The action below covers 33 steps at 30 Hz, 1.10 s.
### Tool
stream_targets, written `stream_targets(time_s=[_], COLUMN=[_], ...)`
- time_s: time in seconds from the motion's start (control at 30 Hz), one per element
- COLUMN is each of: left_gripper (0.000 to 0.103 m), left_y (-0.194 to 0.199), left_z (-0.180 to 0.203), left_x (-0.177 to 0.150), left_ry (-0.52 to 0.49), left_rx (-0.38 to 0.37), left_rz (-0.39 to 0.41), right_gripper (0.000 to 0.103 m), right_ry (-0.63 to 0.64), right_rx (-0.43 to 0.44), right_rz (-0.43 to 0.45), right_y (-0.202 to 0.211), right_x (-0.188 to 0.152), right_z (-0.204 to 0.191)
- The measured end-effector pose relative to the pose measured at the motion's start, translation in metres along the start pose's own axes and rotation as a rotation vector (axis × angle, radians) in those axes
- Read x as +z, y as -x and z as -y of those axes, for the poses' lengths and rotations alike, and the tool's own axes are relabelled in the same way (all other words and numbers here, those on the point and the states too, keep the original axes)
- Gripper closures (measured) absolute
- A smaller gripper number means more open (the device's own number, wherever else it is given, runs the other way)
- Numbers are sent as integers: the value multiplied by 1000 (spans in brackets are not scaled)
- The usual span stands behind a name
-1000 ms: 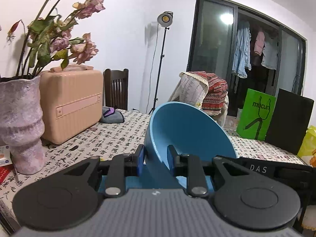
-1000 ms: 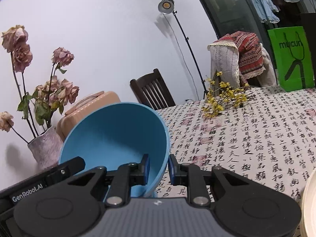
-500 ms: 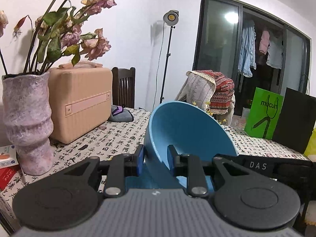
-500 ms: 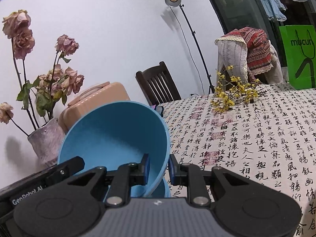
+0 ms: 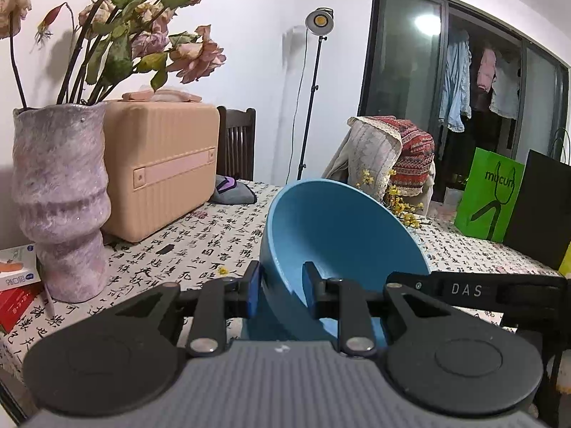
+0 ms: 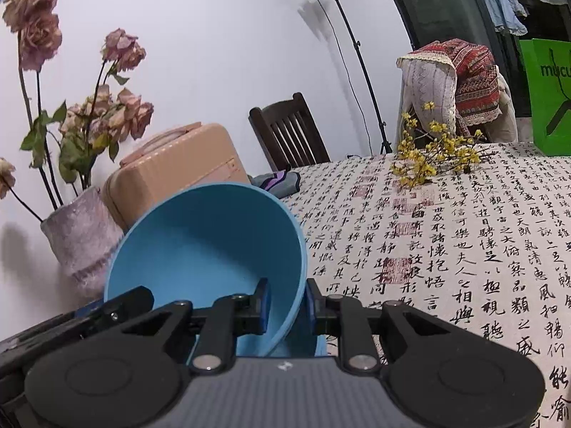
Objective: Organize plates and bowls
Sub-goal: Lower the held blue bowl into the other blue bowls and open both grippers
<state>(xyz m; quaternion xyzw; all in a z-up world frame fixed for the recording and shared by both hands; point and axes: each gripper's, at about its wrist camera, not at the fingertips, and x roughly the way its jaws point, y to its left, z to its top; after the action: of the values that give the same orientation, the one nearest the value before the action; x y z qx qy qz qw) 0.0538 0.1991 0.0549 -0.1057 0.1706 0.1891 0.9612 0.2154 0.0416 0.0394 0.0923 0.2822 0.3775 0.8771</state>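
vase: (image 5: 60,199) I see it at the left of the left wrist view, upright on the tablecloth with dried roses, just beside my line of travel, so I judge it the thing to keep the bowl away from.

case: (image 5: 160,167) the peach one stands behind the vase, left of centre, well clear of both tools.

left gripper: (image 5: 280,287) low centre of its own view; I have its pads clamped on the left wall of the bowl, one pad outside, one inside. I hold the rim because a deep bowl gives me nothing else thin enough to pinch.

bowl: (image 5: 339,242) blue, centre of both views, tipped so its mouth faces the cameras. It is carried between my two tools, apparently above the tablecloth; something blue shows under it, and I cannot tell whether that is a second bowl.

right gripper: (image 6: 287,301) low centre of its view; its pads are shut on the bowl's right wall (image 6: 214,249), inner pad in the hollow, outer pad against the outside. Two opposite grips stop the bowl swinging, as I read it.

tablecloth: (image 6: 464,249) printed with calligraphy, open space at right of the right wrist view, which I judge the easiest place to set down.

yellow sprigs: (image 6: 431,157) upper right on the cloth, well apart from the bowl.
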Motion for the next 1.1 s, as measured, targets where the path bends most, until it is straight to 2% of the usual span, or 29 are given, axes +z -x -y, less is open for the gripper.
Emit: stream_targets(time_s=[0.33, 0.8, 0.93, 1.1], left_gripper=[78, 77, 75, 66], left_y=[0, -6, -7, -8], left_z=[-5, -5, -4, 2], left_x=[-8, -20, -19, -16], left_ry=[-22, -24, -16, -34], left_rx=[0, -14, -19, -21], left_rz=[-20, -124, -141, -162], right_gripper=[83, 83, 81, 78], right_ry=[32, 47, 46, 39], right_rx=[-13, -37, -34, -34], right_rz=[-23, -48, -57, -71], right_y=[-7, -4, -3, -6], right_x=[-7, -12, -13, -13], right_z=[-7, -5, -3, -2])
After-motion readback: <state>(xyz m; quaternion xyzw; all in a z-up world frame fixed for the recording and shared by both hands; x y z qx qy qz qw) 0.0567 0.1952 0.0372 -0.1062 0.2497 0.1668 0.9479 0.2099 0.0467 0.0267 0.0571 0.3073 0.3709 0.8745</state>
